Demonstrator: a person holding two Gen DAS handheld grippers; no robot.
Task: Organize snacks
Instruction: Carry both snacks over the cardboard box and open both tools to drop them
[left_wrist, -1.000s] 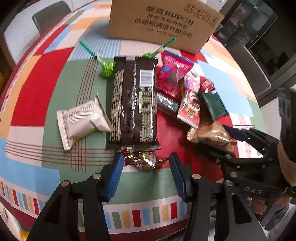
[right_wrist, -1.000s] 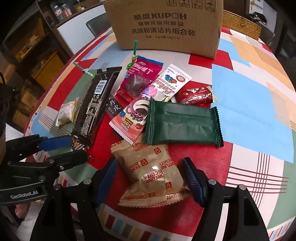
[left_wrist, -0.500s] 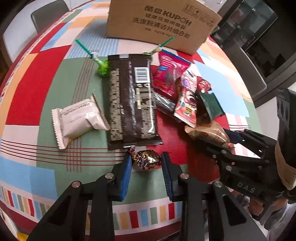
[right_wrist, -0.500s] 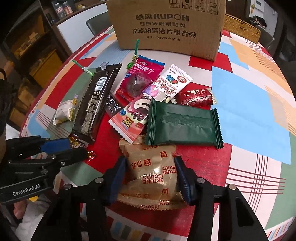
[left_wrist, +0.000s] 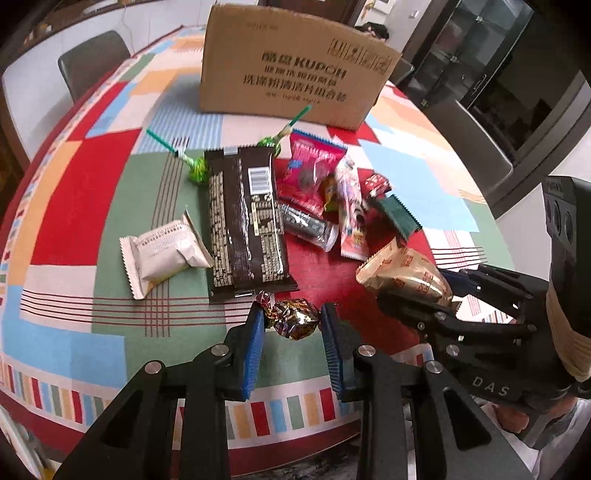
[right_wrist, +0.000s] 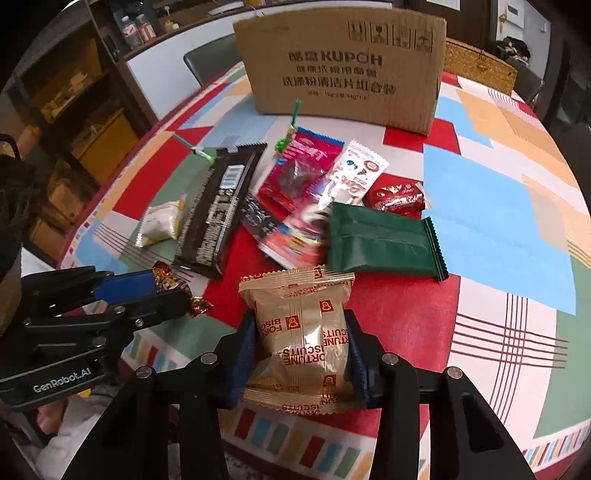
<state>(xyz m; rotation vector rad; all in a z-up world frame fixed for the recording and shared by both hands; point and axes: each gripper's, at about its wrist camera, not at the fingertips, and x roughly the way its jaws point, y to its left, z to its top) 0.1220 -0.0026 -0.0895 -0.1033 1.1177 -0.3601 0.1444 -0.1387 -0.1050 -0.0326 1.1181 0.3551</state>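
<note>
With most snacks unsorted before the far cardboard box (left_wrist: 295, 77), the left gripper (left_wrist: 293, 325) clamps a foil candy (left_wrist: 297, 322) while the right gripper (right_wrist: 303, 343) squeezes a biscuit packet (right_wrist: 301, 325).

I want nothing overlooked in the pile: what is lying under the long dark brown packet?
Under the long dark brown packet, a small black wrapped bar sticks out from its right edge, partly covered. A green lollipop lies at its top-left corner. Whatever else it covers cannot be seen.

"KUPOH" on cardboard box (right_wrist: 341, 66), upper centre; "FORTUNE BISCUITS" on gold packet (right_wrist: 303, 332); "GenRobot.AI" on left tool (right_wrist: 162, 291); "DAS" on right tool (left_wrist: 417, 295).
</note>
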